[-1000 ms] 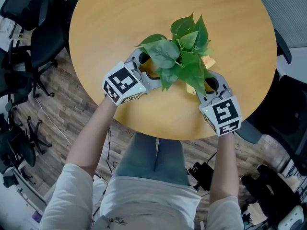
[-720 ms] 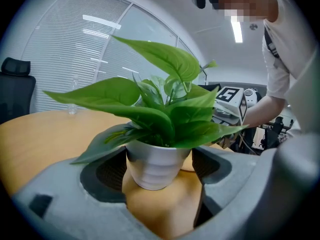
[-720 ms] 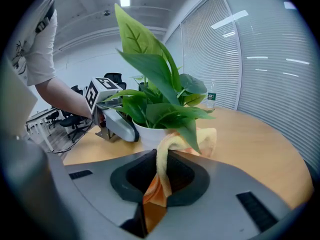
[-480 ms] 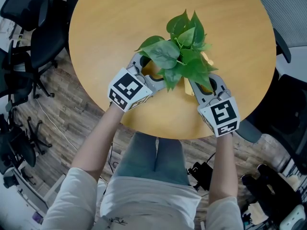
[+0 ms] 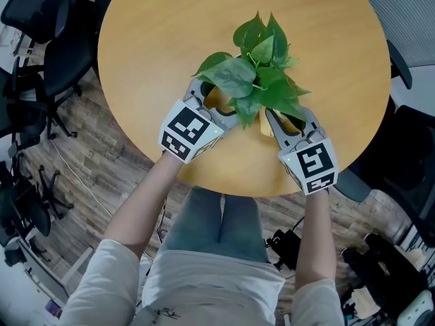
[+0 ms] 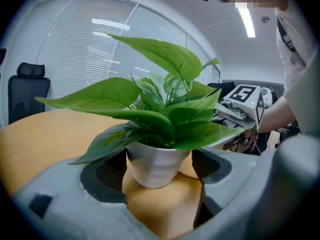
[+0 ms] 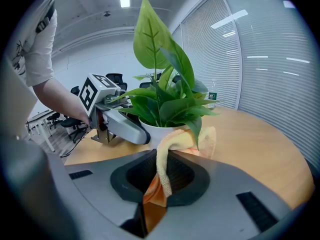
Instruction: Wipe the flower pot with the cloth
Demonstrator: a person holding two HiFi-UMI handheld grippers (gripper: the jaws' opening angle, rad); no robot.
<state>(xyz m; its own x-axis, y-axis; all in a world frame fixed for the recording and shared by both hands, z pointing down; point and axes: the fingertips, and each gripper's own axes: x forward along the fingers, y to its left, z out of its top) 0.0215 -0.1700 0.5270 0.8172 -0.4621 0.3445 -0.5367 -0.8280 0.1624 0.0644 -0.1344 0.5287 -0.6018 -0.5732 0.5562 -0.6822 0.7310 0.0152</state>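
On table (image 5: pixel 170 32) — one pot (image 6: pixel 157 166), one cloth (image 7: pixel 163 159)

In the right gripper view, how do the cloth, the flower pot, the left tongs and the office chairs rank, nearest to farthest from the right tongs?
1. cloth, gripped, bottom centre.
2. flower pot, just ahead, centre.
3. left tongs, at the pot's left side.
4. office chairs, far background, left.

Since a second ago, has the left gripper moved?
Yes. The left gripper swung right along the table edge, pivoting about its jaws on the flower pot.
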